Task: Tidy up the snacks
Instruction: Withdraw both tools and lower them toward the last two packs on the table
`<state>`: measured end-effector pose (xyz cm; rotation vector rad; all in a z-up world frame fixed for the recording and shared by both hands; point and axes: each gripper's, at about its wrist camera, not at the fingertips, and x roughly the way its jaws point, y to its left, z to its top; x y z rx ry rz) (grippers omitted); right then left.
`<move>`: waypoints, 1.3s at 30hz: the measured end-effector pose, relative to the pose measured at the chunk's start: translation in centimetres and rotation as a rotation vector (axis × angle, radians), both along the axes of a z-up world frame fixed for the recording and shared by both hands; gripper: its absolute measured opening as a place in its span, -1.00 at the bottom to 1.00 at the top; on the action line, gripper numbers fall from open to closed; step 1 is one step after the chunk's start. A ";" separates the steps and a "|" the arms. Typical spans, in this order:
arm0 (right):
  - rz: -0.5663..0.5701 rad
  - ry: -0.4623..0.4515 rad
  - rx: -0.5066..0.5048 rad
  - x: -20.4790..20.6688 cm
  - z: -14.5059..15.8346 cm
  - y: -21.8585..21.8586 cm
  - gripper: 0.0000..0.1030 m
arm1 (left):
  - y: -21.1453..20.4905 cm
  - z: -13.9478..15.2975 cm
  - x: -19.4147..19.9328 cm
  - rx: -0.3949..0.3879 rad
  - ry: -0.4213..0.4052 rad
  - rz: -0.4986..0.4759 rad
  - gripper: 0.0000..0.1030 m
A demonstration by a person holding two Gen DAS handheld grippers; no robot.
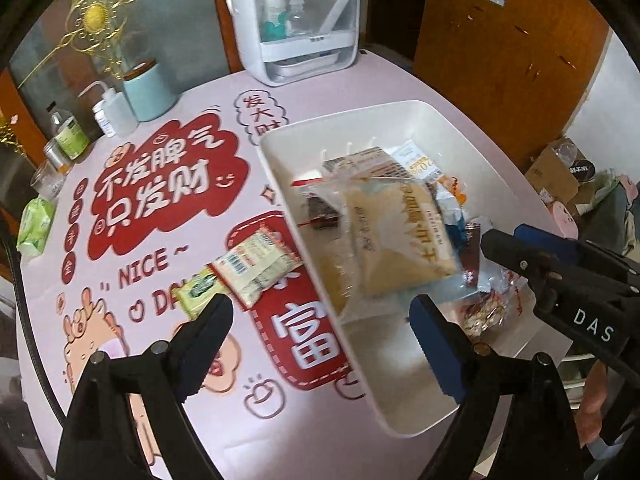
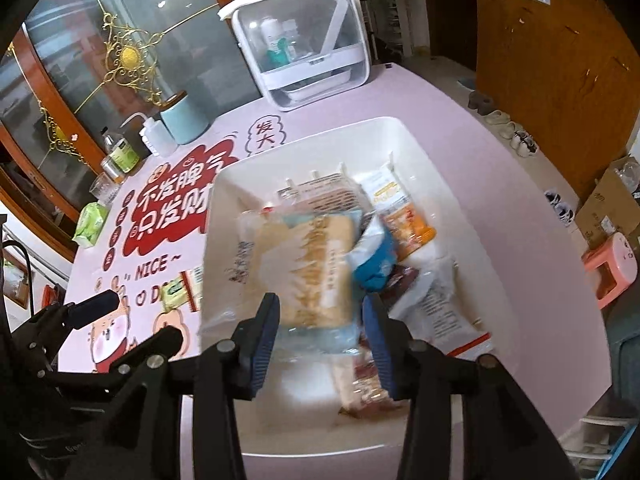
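Note:
A white rectangular bin [image 1: 412,112] [image 2: 224,184] on the pink table holds several snack packets. A clear-wrapped bread packet [image 1: 396,236] [image 2: 316,272] is blurred just above the bin; it lies between my right gripper's [image 2: 320,316] parted fingers, and I cannot tell if they touch it. My left gripper [image 1: 320,316] is open and empty over the bin's near left rim. The right gripper's fingers [image 1: 516,252] show at the bin's right. Two small packets, one white-red [image 1: 256,268] [image 2: 194,284] and one green [image 1: 200,290] [image 2: 174,294], lie on the table left of the bin.
A white lidded organiser box [image 1: 300,24] [image 2: 304,40] stands at the table's back. A pale blue canister [image 1: 146,88], squeeze bottle [image 1: 112,110], jar [image 1: 70,136], glass [image 1: 48,182] and green tissue pack [image 1: 36,224] line the back left. Cardboard boxes [image 2: 612,204] and a pink stool [image 2: 612,268] stand on the right.

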<state>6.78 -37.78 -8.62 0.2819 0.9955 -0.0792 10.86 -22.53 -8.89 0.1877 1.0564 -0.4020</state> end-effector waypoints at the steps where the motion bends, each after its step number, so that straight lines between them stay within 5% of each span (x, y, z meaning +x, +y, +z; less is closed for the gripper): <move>1: 0.003 0.000 0.010 -0.1 0.0 0.4 -0.15 | 0.5 0.1 -0.1 0.001 -0.004 0.006 0.73; 14: 0.030 -0.020 0.104 1.2 0.5 8.3 -0.15 | 9.8 0.8 1.1 0.043 -0.054 0.066 0.73; 22: -0.032 -0.010 0.159 2.9 -1.7 13.6 -0.15 | 13.6 -1.5 4.5 0.024 -0.112 -0.115 0.73; 28: -0.123 0.020 0.143 3.4 -4.0 15.1 -0.15 | 13.1 -7.1 8.8 -0.044 0.022 -0.266 0.73; 32: -0.182 0.033 0.140 3.5 -5.2 15.2 -0.15 | 11.9 -11.1 10.7 -0.016 0.109 -0.333 0.73; 39: -0.238 0.040 0.125 4.1 -6.6 15.4 -0.15 | 11.0 -13.9 12.1 -0.032 0.143 -0.355 0.62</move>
